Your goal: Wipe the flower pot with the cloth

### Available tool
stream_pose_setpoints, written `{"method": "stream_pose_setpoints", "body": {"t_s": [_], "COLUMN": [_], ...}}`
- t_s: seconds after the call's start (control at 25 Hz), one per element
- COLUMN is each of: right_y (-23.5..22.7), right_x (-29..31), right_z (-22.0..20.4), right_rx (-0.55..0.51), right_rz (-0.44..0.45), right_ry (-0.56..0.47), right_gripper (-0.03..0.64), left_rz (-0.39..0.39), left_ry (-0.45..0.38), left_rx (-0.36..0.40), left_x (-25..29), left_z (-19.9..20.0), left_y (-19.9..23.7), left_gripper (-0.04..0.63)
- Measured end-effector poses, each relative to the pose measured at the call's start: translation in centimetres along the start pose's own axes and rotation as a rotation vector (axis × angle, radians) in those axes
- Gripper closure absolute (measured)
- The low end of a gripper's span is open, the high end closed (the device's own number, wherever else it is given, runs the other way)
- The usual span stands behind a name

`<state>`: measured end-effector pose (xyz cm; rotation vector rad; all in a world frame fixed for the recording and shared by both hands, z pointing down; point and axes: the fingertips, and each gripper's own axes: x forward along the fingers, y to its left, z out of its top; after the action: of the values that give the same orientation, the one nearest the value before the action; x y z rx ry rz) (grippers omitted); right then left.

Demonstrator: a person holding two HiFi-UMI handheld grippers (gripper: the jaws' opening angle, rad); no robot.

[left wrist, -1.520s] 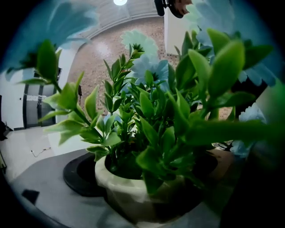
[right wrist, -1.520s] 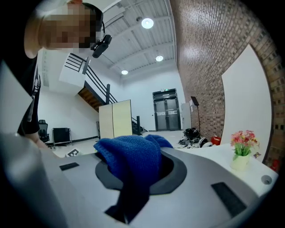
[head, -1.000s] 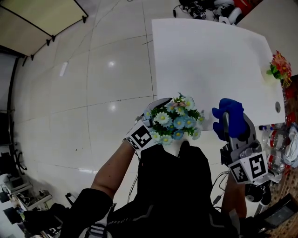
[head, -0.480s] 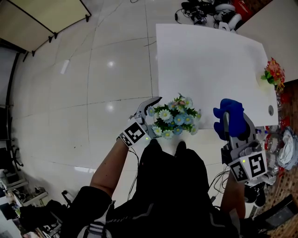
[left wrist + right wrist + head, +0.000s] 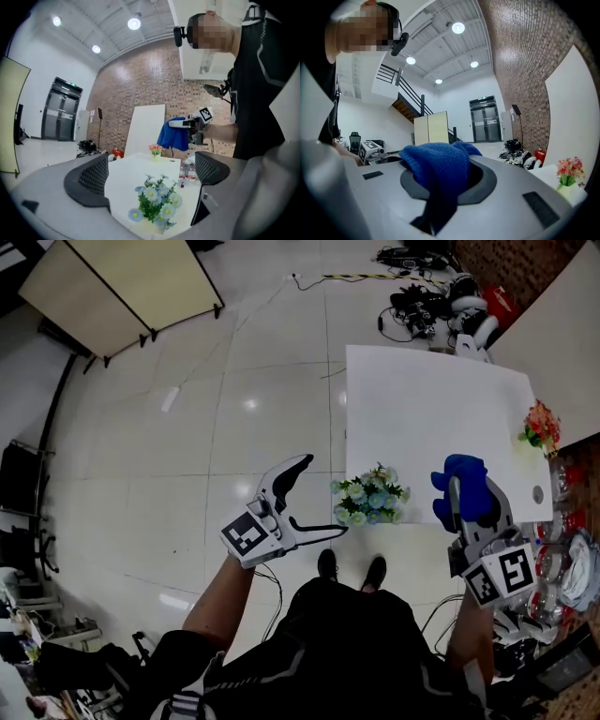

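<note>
One left gripper [image 5: 326, 493] gapes beside flower pot [image 5: 370, 503].

- The flower pot [image 5: 370, 502] stands upright on the white counter [image 5: 431, 399], close to the edge nearest me and near the left corner.
- It is full of little blue and white flowers with yellow middles, and green leaves.
- The pot itself is pale. Only a bit of it shows under the flowers in the left gripper view.
- Nothing touches the flower pot.
- The cloth [image 5: 473, 486] is bright blue and looks soft and knitted.
- It is bunched up and pinched between the jaws of my right hand-held gripper [image 5: 457, 493], with one end hanging down.
- The cloth is up in the air, to the right of the flower pot and apart from it.
</note>
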<state>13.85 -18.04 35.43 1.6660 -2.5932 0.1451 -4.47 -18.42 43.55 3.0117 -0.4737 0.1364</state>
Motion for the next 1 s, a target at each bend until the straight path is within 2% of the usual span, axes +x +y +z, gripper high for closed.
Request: {"method": "stream_pose_setpoints", "body": {"t_s": [0.12,0.24,0.28,0.4,0.44,0.52,0.6,0.64,0.72,0.8,0.88,1.0], "right_y": [1.0,1.7,1.7,2.1,2.3,2.5,2.9,3.1,3.4,3.7,4.3,5.3], "right_x": [0.3,0.4,0.5,0.7,0.8,1.1,1.6,1.8,2.1,2.3,2.4,2.0], "right_z": [1.5,2.5,2.8,3.3,3.3,3.8,4.4,4.6,5.1,5.2,4.7,3.7], "right_rx": [-0.016,-0.01,-0.006,-0.007,-0.008,-0.011,-0.017,-0.02,-0.029,-0.034,-0.023,-0.013], "right_rz": [0.017,0.028,0.03,0.05,0.056,0.06,0.058,0.053,0.029,0.012,0.011,0.001], "right_ry": [-0.024,-0.037,-0.041,-0.044,-0.043,-0.047,-0.056,-0.062,-0.075,-0.077,-0.064,-0.045], "right_gripper": [0.541,0.541,0.541,0.541,0.541,0.541,0.541,0.541,0.541,0.541,0.541,0.541], "left_rz": [-0.028,-0.019,-0.005,0.036,0.05,0.078,0.108,0.123,0.163,0.179,0.179,0.173], "left_ry": [-0.049,-0.167,-0.194,-0.221,-0.23,-0.251,-0.249,-0.243,-0.258,-0.309,-0.33,-0.267], "left_rx": [-0.027,-0.109,-0.115,-0.047,-0.031,-0.014,0.005,0.005,-0.038,-0.095,-0.093,-0.073], "left_x": [-0.3,-0.7,-0.6,-0.2,-0.2,-0.3,-0.5,-0.7,-1.5,-2.6,-3.7,-4.0], "left_z": [3.4,7.0,8.1,10.6,11.1,12.2,13.1,13.4,14.2,15.2,15.5,13.9], "left_y": [-1.0,-1.1,-0.9,-0.8,-0.8,-0.6,-0.3,-0.1,0.6,1.2,1.5,1.8], "left_gripper": [0.022,0.037,0.039,0.132,0.18,0.323,0.345,0.346,0.414,0.584,0.584,0.589]}}
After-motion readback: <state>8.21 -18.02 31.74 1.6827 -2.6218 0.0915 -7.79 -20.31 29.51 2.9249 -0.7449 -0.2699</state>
